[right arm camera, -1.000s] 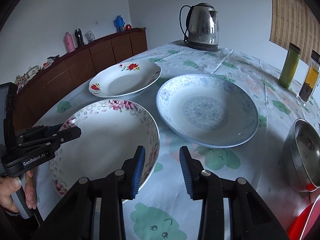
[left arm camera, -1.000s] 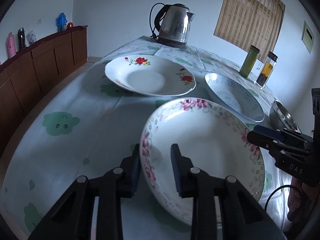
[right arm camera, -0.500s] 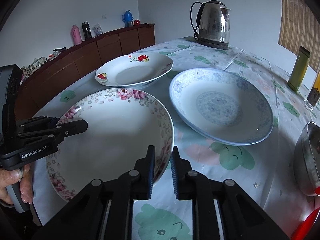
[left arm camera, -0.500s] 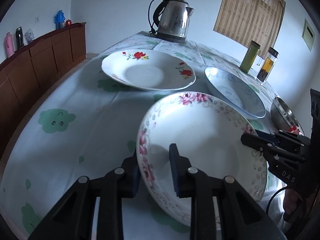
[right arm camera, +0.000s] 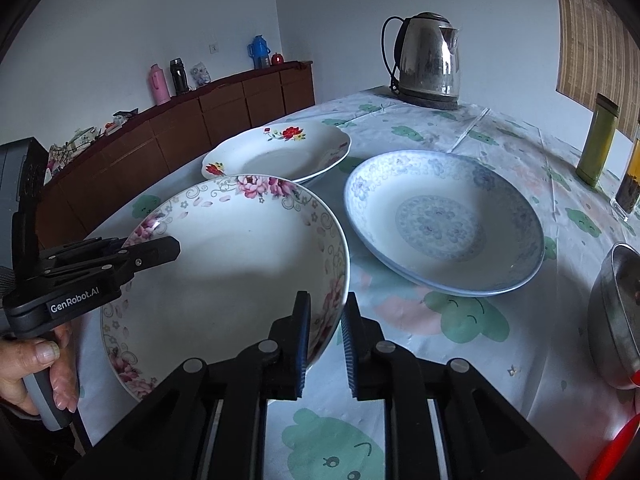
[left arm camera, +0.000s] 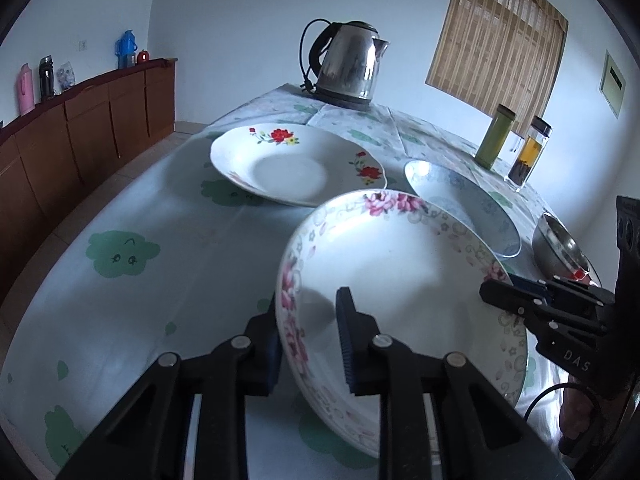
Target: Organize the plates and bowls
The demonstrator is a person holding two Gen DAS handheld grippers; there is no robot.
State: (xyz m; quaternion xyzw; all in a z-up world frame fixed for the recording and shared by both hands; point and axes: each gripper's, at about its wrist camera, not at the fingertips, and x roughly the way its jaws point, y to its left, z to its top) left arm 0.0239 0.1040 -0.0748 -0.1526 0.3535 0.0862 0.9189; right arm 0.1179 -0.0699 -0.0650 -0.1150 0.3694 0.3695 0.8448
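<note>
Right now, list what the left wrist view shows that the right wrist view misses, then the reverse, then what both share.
Only the left wrist view: the framed picture on the wall and the whole window blind.

Only the right wrist view: a hand on the left gripper's handle, and a red-rimmed thing at the bottom right corner.

Both: the pink-flowered plate clamped by the left gripper and right gripper, the red-flowered plate, blue-patterned plate, kettle and steel bowl.

Home dining room: kettle point(right arm camera: 430, 60), sideboard point(right arm camera: 200, 128).
</note>
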